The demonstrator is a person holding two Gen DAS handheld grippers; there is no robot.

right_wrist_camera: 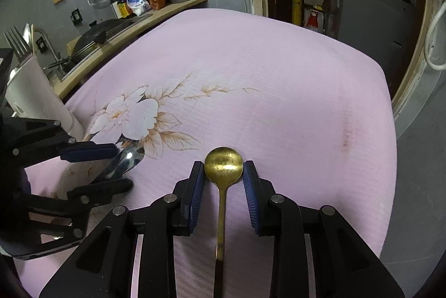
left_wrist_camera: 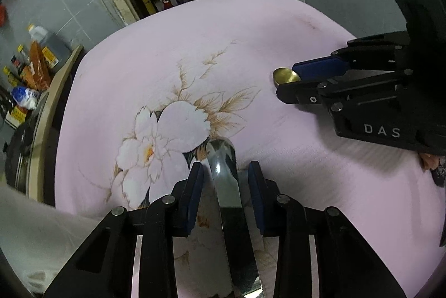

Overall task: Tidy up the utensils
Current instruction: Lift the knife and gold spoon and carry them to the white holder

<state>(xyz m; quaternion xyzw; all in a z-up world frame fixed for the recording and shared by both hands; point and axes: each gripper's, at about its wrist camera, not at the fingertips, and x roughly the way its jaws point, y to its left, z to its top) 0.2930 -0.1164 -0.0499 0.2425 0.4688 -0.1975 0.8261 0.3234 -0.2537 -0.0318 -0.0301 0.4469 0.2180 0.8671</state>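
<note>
Straddling a silver spoon (left_wrist_camera: pixel 223 181) with the left gripper (left_wrist_camera: pixel 225 167), pads spread and a clear gap either side of the handle. Lying on a pink flowered cloth (right_wrist_camera: pixel 278 103), bowl pointing away. Pinching a gold spoon (right_wrist_camera: pixel 223 164) with the right gripper (right_wrist_camera: pixel 223 167), blue pads pressed against both edges of the round bowl, handle running back between the fingers. Well apart, silver spoon left, gold right. Standing at the cloth's left edge, a white holder (right_wrist_camera: pixel 28 80) with forks (right_wrist_camera: pixel 18 44) upright inside.
</note>
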